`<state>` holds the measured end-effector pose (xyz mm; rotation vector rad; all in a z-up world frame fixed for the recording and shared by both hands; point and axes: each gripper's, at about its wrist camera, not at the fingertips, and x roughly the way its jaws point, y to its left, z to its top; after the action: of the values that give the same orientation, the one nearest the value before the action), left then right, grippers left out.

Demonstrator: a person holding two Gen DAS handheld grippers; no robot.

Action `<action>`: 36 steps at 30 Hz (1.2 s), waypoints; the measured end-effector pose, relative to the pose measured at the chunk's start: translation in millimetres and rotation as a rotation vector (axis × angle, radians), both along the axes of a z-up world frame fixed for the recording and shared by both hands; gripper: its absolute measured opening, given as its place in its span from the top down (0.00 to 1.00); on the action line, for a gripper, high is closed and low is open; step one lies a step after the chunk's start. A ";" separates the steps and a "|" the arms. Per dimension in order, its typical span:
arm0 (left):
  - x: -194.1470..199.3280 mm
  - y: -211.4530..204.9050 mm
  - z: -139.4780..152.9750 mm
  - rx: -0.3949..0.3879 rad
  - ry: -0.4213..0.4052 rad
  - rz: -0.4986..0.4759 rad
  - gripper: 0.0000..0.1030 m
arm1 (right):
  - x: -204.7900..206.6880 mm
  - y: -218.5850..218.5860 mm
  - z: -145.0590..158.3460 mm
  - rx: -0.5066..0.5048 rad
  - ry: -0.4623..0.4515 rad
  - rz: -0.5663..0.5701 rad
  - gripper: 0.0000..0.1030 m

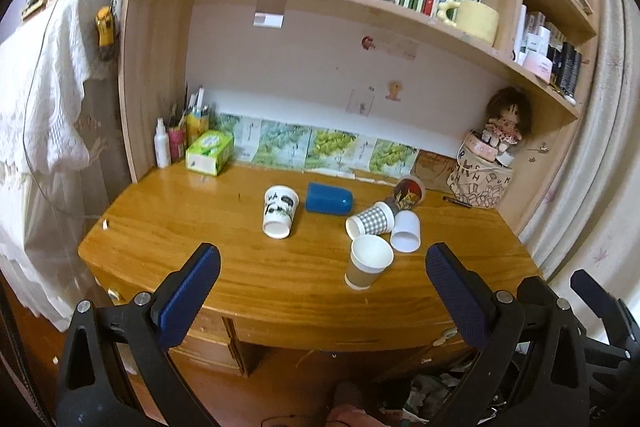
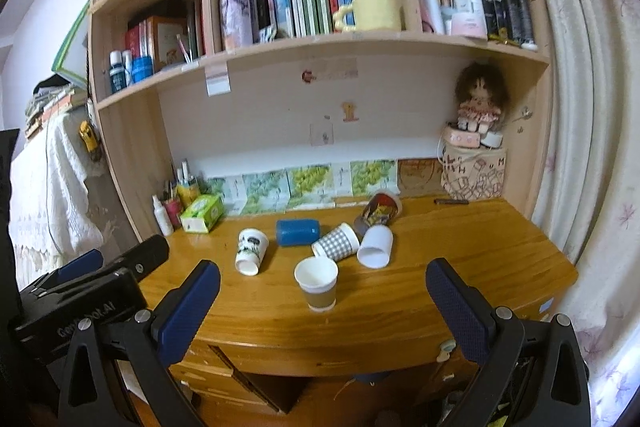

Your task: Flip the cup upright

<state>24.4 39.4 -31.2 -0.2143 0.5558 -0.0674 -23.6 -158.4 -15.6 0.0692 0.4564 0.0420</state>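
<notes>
Several cups sit on the wooden desk (image 1: pixel 200 255). A brown-sleeved paper cup (image 1: pixel 368 263) (image 2: pixel 317 283) stands upright at the front. The others lie on their sides: a white panda-print cup (image 1: pixel 279 211) (image 2: pixel 251 251), a blue cup (image 1: pixel 329 198) (image 2: pixel 298 231), a grey checked cup (image 1: pixel 370 219) (image 2: pixel 336 242), a plain white cup (image 1: pixel 406 231) (image 2: pixel 375 246) and a dark printed cup (image 1: pixel 408 191) (image 2: pixel 378 209). My left gripper (image 1: pixel 322 287) is open and empty, in front of the desk. My right gripper (image 2: pixel 322 291) is open and empty, also short of the desk edge.
A green tissue box (image 1: pixel 210 151), a spray bottle (image 1: pixel 161 143) and a pen holder stand at the back left. A printed bag with a doll (image 1: pixel 482 179) stands back right, a pen (image 1: pixel 458 201) before it. Book shelves hang above. Drawers sit under the desk edge.
</notes>
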 end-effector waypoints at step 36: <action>177.0 -83.4 -47.0 0.122 0.383 -0.064 0.00 | 179.4 -112.7 -73.2 0.338 0.423 -0.028 0.00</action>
<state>201.3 -44.0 -78.2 -0.0892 0.9460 -0.0542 155.9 -271.1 -88.7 0.4219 0.8685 0.0777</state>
